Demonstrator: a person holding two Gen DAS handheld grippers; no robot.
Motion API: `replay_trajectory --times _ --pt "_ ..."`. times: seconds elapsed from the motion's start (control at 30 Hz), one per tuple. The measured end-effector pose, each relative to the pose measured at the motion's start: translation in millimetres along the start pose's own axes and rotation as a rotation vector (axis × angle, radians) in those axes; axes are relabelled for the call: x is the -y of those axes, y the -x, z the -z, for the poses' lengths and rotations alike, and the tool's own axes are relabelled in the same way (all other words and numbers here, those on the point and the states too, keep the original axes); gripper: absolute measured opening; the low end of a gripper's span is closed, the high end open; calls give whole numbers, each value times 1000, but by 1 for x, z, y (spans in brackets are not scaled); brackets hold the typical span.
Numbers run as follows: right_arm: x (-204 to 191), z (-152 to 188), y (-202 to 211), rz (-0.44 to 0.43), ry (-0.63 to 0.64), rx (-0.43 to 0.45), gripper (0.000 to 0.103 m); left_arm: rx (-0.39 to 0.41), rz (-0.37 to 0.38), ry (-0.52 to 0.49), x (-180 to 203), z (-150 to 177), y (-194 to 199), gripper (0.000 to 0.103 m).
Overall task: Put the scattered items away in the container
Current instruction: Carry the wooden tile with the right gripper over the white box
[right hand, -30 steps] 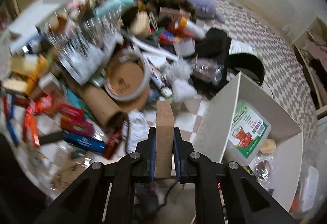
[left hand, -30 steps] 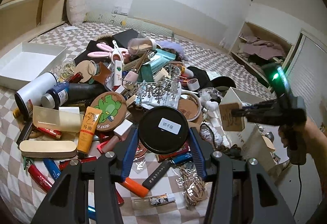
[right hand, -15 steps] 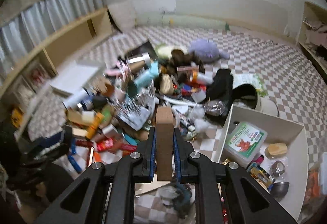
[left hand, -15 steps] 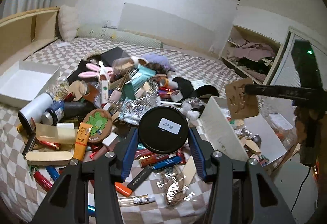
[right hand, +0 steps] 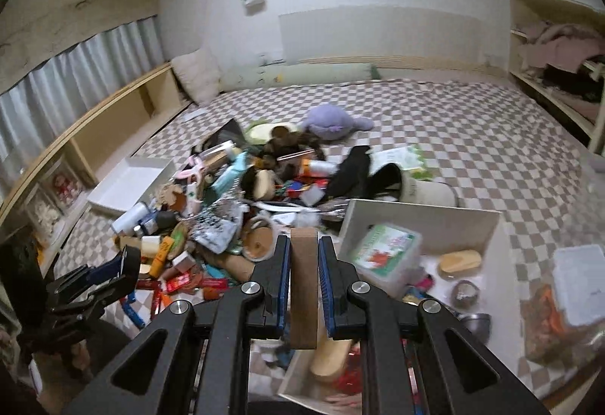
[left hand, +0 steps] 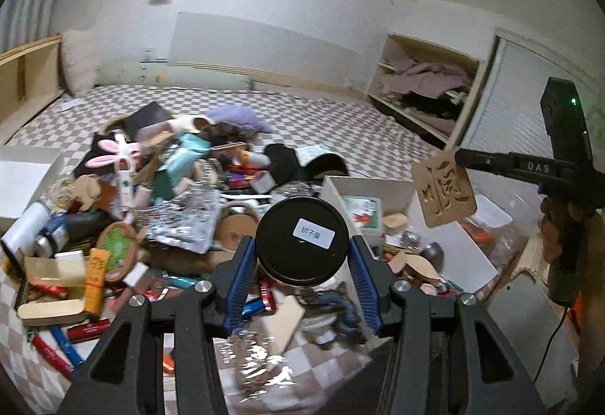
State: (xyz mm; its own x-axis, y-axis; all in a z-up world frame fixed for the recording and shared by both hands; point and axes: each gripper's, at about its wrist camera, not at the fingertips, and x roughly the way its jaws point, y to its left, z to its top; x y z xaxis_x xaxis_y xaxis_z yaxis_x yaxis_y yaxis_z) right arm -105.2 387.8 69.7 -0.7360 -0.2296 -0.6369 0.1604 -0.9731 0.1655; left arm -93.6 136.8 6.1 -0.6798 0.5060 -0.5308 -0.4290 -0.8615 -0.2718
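Note:
My left gripper (left hand: 302, 258) is shut on a round black jar (left hand: 301, 240) with a white label on its lid, held above the near edge of the pile of scattered items (left hand: 170, 188). In the right wrist view that gripper (right hand: 124, 263) hangs at the lower left. My right gripper (right hand: 304, 263) is shut on a wooden plaque (right hand: 303, 286), seen edge-on. From the left wrist view the plaque (left hand: 443, 188) shows a carved character and hangs above the white box (left hand: 363, 182). The box (right hand: 423, 207) holds a green-labelled case, a wooden brush and several small things.
The pile (right hand: 234, 195) lies on a checkered bed cover. A shallow white tray (right hand: 128, 180) sits left of it, a purple plush (right hand: 332, 122) behind, a tipped pot (right hand: 416, 184) behind the box. A clear plastic tub (right hand: 574, 286) stands right of the box. Shelves of clothes (left hand: 427, 89) line the right wall.
Both grippers have risen and drifted right toward the white box, each keeping its load. The right gripper rolled and tilted up, so the plaque now hangs over the box.

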Motion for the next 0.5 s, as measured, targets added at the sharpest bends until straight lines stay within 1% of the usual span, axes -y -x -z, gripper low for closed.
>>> replay_trajectory --times 0.2,0.33,0.5 --pt "39 11 19 59 -52 17 15 -30 60 -35 30 -5 -19 49" --pt "63 25 23 97 -80 4 15 -48 98 -62 53 -6 -32 49" --pt "88 45 19 132 -111 -25 15 -88 133 -96 80 -4 -51 49"
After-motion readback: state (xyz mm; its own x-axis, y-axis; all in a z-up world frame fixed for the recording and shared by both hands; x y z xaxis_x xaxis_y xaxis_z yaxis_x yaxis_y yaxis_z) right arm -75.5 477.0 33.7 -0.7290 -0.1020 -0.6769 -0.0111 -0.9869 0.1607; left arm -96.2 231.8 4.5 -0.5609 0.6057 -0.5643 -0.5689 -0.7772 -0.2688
